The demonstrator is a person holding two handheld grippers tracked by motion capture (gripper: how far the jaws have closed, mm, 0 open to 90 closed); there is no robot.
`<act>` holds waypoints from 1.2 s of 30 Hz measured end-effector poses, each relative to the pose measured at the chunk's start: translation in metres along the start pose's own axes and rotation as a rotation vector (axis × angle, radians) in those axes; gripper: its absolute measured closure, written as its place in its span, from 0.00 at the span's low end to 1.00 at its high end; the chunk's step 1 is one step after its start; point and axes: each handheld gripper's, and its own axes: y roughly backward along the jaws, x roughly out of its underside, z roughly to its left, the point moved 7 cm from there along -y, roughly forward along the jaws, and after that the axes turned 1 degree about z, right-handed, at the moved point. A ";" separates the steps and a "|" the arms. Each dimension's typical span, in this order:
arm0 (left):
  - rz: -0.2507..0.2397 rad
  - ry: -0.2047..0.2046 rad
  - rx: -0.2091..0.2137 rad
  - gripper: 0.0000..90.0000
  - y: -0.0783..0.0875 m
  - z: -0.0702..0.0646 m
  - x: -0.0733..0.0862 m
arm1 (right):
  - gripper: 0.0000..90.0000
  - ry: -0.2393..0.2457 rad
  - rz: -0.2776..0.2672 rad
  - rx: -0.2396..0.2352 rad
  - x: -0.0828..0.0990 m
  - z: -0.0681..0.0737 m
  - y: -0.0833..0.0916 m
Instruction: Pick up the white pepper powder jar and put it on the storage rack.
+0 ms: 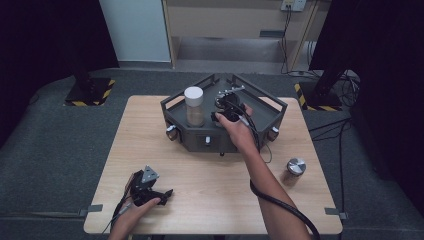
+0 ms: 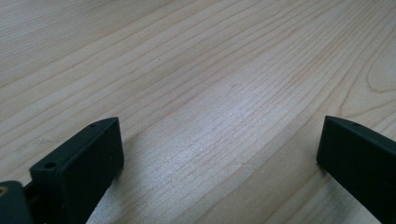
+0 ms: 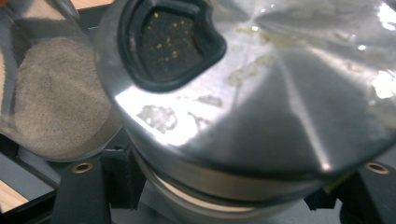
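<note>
A dark hexagonal tray (image 1: 268,111) stands at the back middle of the wooden table (image 1: 210,180). In it is a glass jar with a white lid (image 1: 194,105), holding a grey-brown powder (image 3: 56,102). Beside that jar, my right gripper (image 1: 226,107) reaches into the tray, its jaws closed on either side of a steel-lidded jar (image 3: 261,93) just under the lid. The lid has a black pour opening (image 3: 170,42) and pale smears. My left gripper (image 1: 161,195) rests on the table near the front left, open (image 2: 219,144), with bare wood between its jaws.
A second steel-lidded jar (image 1: 295,170) stands on the table to the right of the tray. The tray has small knobs (image 1: 171,133) on its front walls. Cables trail from both grippers. Grey carpet surrounds the table.
</note>
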 end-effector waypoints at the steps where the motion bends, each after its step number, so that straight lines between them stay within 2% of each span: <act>1: 0.000 0.000 0.000 0.00 0.000 0.000 0.000 | 0.29 0.002 -0.003 -0.003 0.000 0.000 0.000; 6: 0.000 0.000 0.000 0.00 0.000 0.000 0.000 | 0.19 0.003 -0.037 0.010 0.002 0.001 0.007; 14: 0.000 0.000 0.000 0.00 0.000 0.000 0.000 | 0.12 0.011 -0.072 0.001 0.007 0.000 0.024; 26: 0.000 -0.001 0.000 0.00 0.000 0.000 0.000 | 0.09 0.039 -0.092 -0.012 0.015 -0.004 0.048; 36: 0.000 -0.001 0.000 0.00 0.000 0.000 0.000 | 0.07 0.049 -0.082 -0.014 0.024 -0.009 0.065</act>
